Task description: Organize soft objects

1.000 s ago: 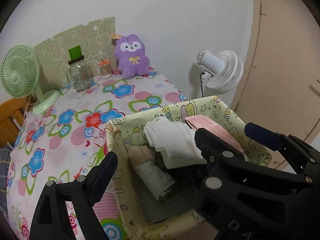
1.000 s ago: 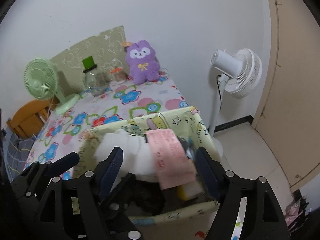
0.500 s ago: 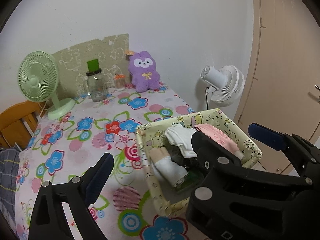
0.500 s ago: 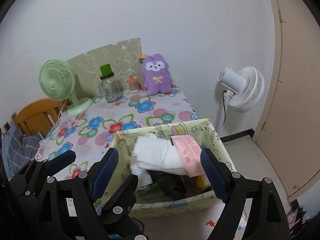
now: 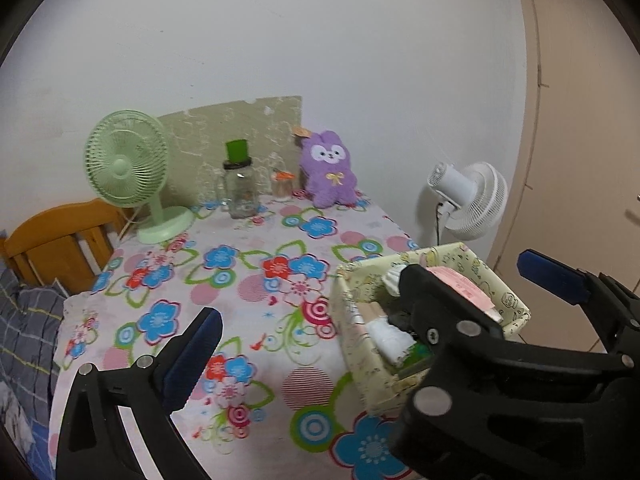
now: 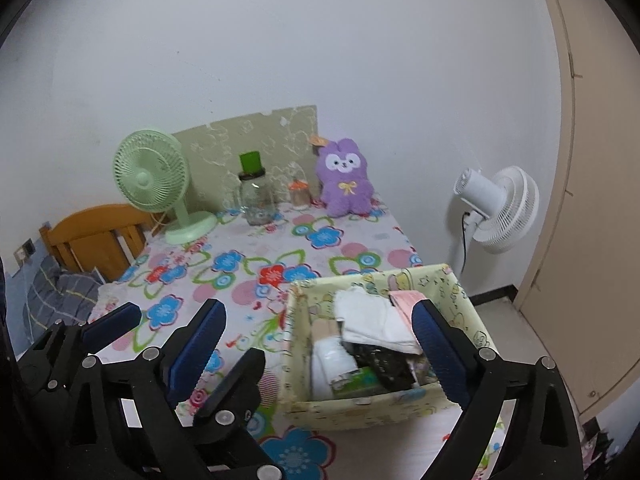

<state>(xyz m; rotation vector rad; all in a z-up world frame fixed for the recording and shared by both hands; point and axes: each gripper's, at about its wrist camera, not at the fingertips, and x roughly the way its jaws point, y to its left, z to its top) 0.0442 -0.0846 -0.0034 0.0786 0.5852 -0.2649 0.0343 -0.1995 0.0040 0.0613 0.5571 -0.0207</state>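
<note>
writing: none legible | fabric bin: yellow, cartoon-printed, near right on table, white cloth and pink pack inside | left tool, right tool: released, jaws just opening, nothing held

You are holding your left gripper and right gripper side by side, angling downward, jaws just opening wide, nothing sitting between them.

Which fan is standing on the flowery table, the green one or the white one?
The green fan, beside the glass jar. The white fan stands off the table's right edge, on its own pole.
</note>
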